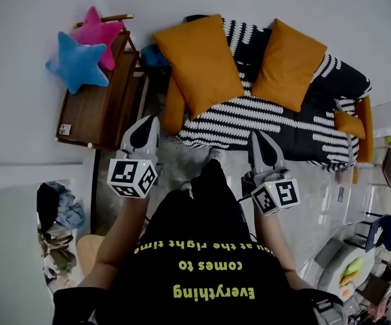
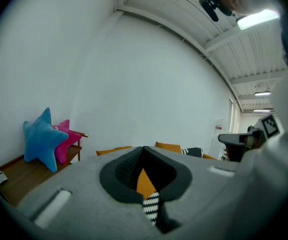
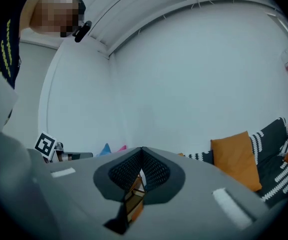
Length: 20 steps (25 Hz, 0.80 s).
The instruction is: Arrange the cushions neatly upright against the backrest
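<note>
We note left gripper (image 1: 148,124) and right gripper (image 1: 258,141) closed, empty; two orange fabric cushions (image 1: 198,63) seemingly upright on black-and-white striped sofa (image 1: 270,120).

Clear seat ahead; clutter on the left side

Beyond the left gripper (image 1: 150,122) and right gripper (image 1: 256,138) the sofa (image 1: 283,124) seat lies bare up to two upright orange cushions (image 1: 198,63); a wooden shelf (image 1: 97,110) bearing star pillows (image 1: 78,63) stands just left of the left gripper.
</note>
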### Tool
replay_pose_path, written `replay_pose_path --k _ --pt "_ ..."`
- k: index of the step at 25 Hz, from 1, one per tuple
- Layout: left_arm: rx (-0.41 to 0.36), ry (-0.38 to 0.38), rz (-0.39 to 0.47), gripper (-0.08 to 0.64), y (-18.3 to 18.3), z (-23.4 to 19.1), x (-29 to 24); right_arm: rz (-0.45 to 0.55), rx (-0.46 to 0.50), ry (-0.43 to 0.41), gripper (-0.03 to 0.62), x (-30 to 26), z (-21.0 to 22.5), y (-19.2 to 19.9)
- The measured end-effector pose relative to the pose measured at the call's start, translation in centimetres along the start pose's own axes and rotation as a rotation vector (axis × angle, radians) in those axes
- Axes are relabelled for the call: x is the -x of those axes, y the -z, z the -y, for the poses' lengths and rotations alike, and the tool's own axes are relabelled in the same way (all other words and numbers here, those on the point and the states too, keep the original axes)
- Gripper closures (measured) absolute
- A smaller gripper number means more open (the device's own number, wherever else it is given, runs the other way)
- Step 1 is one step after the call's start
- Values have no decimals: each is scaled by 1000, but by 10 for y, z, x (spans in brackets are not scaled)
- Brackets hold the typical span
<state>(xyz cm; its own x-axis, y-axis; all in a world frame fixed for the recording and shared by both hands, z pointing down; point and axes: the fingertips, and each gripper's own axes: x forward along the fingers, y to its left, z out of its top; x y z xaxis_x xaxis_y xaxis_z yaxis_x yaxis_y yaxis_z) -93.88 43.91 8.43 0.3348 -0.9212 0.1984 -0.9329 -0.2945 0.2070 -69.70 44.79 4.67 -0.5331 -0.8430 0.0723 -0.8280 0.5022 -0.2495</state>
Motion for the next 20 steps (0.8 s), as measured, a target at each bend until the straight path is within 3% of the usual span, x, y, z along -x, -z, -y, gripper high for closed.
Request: replay_pose_path --k 8,20 --pt "1 -78 28 560 -32 -8 -85 -5 28 -98 580 -80 62 -38" --pt "1 -134 27 560 -51 19 -193 -30 21 -126 580 -137 181 -68"
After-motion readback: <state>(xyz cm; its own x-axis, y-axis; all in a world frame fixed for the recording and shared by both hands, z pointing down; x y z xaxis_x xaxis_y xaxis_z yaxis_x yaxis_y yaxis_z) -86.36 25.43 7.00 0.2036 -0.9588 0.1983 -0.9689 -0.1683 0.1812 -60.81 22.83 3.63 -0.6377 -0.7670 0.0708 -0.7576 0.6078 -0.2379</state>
